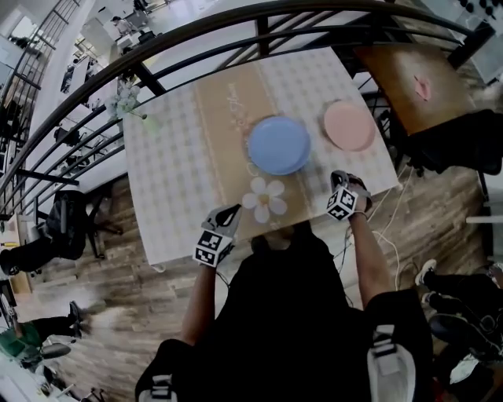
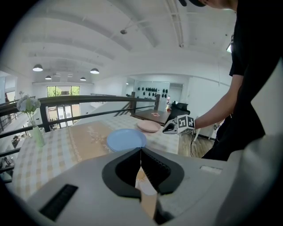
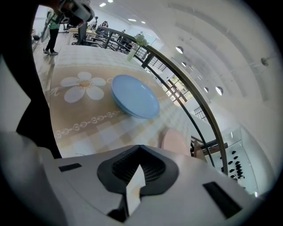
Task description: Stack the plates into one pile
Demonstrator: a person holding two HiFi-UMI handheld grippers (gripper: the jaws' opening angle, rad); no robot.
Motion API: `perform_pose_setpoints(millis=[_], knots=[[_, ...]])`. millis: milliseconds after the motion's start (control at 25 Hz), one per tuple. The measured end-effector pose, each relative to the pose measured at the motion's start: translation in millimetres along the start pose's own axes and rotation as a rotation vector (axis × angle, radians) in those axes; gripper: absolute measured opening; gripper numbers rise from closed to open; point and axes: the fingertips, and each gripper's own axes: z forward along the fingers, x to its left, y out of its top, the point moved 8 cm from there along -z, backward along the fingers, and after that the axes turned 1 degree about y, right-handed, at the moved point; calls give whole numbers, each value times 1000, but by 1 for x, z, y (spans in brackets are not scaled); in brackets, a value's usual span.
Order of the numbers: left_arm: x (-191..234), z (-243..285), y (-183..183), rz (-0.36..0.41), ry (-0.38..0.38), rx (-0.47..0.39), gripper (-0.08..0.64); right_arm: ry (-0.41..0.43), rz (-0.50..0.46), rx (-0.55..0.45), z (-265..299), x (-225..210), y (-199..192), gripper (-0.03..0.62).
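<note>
A blue plate [image 1: 279, 145] lies on the beige runner in the middle of the table. To its right a pink plate [image 1: 349, 126] rests on the checked cloth [image 1: 173, 157], apart from the blue one. My left gripper [image 1: 230, 212] hovers over the table's near edge, left of the blue plate, jaws shut and empty. My right gripper [image 1: 339, 180] hangs near the front edge, just short of the pink plate, also shut with nothing in it. The left gripper view shows the blue plate [image 2: 126, 139], the pink plate [image 2: 148, 126] and the right gripper [image 2: 173, 128]. Both plates [image 3: 135, 96] [image 3: 174, 140] lie ahead in the right gripper view.
A vase of white flowers [image 1: 126, 102] stands at the table's far left corner. A dark metal railing [image 1: 259, 16] runs behind the table. A brown wooden table [image 1: 409, 82] sits beyond the right side. A white flower print [image 1: 266, 200] marks the runner near me.
</note>
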Motion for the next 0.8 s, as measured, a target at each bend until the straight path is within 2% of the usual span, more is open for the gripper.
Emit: perform_pose_setpoints(millis=[360, 800], knots=[[-19, 39, 21, -22, 69, -4, 3, 23, 5, 15, 26, -44, -44, -3], [-40, 85, 42, -78, 157, -35, 3, 73, -95, 20, 62, -81, -77, -3]])
